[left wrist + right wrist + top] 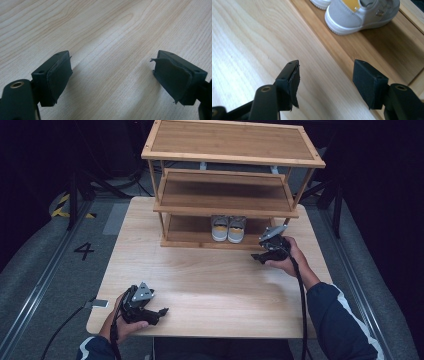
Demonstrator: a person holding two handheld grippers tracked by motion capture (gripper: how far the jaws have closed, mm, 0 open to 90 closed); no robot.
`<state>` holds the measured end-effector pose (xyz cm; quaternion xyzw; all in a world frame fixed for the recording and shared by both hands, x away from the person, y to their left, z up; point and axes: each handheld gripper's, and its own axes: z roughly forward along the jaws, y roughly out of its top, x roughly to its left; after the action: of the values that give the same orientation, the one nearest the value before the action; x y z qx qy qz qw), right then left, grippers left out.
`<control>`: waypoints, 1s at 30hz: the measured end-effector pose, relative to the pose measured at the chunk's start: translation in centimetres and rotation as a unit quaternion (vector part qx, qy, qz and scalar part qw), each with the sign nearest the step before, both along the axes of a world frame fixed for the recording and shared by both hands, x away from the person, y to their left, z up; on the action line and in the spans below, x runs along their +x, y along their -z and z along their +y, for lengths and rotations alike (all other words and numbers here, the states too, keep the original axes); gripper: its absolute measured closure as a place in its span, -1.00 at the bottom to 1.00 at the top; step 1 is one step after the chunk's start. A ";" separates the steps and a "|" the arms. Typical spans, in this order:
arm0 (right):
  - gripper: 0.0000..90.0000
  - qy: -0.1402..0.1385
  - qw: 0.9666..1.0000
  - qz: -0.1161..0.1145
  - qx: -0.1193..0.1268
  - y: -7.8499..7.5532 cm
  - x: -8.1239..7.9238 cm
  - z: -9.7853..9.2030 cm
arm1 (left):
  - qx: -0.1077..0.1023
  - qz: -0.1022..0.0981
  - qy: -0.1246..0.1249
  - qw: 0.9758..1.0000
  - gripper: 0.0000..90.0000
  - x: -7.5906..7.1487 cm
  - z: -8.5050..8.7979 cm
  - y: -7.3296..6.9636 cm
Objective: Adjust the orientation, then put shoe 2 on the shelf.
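A pair of small grey shoes (228, 228) with yellow tongues stands side by side on the bottom shelf of a three-tier wooden rack (225, 195). In the right gripper view one grey shoe (362, 15) sits on that shelf (387, 50), a little beyond the jaws. My right gripper (257, 252) (327, 75) hovers at the rack's lower right corner, open, with nothing between its pads. Near the table's front left edge my left gripper (161, 312) (112, 70) is held open over bare wood.
The rack stands at the back of a light wooden table (210, 285); its top and middle shelves hold nothing. Grey floor with rails runs on both sides, and a marked "4" (84, 251) lies to the left.
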<state>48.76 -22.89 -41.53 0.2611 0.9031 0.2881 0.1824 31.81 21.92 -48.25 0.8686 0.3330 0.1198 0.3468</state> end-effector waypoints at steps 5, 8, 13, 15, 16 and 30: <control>-0.14 -0.001 1.000 0.002 -0.003 0.1 -0.9 -0.9 | 0.000 0.000 0.000 1.000 -0.67 0.0 0.0 0.0; -0.14 0.001 1.000 0.005 -0.012 0.3 -1.6 -1.5 | 0.000 -0.001 0.000 1.000 -0.67 0.0 0.0 0.0; -0.16 -0.003 1.000 0.005 -0.024 0.1 -3.0 -2.8 | 0.000 0.000 0.000 1.000 -0.67 0.0 0.0 0.0; -0.18 -0.002 1.000 0.001 -0.028 0.0 -3.5 -3.3 | 0.000 -0.001 -0.002 1.000 -0.67 0.0 0.0 0.0; -0.18 -0.002 1.000 0.002 -0.029 0.0 -3.8 -3.6 | 0.000 0.000 -0.003 1.000 -0.67 -0.1 0.0 0.0; -0.25 0.010 1.000 0.000 -0.027 1.6 -7.8 -7.4 | 0.000 -0.001 -0.005 1.000 -0.67 0.0 -0.1 0.0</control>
<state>40.96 -30.27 -43.11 0.2650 0.9080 0.2613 0.1924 31.85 21.87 -48.28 0.8669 0.3369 0.1225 0.3465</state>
